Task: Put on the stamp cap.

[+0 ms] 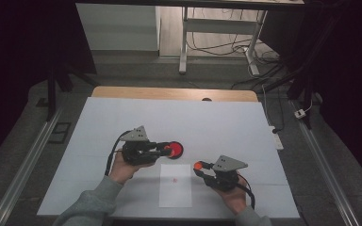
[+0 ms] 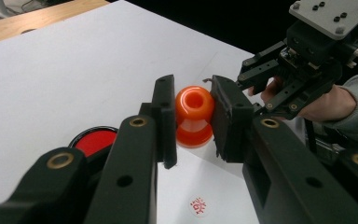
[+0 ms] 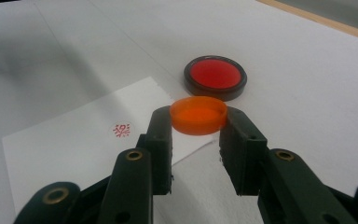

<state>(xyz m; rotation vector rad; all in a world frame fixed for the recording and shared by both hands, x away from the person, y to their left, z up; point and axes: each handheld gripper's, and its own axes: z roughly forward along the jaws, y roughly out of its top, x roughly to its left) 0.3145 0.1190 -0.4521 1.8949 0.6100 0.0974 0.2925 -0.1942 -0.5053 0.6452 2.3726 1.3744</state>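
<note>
The left tongs (image 2: 193,116) pinch the orange stamp (image 2: 194,115) mid-frame, the right tongs (image 3: 198,122) pinch its cap (image 3: 198,115); a misaligned approach could knock either loose onto the paper (image 3: 74,135).

table (image 1: 99,122): white cover | paper sheet (image 1: 175,186) | red ink pad (image 1: 174,150)

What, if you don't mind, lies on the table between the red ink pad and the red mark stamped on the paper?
Nothing does: in the right gripper view, bare table and blank paper separate the ink pad from the stamp mark.
</note>
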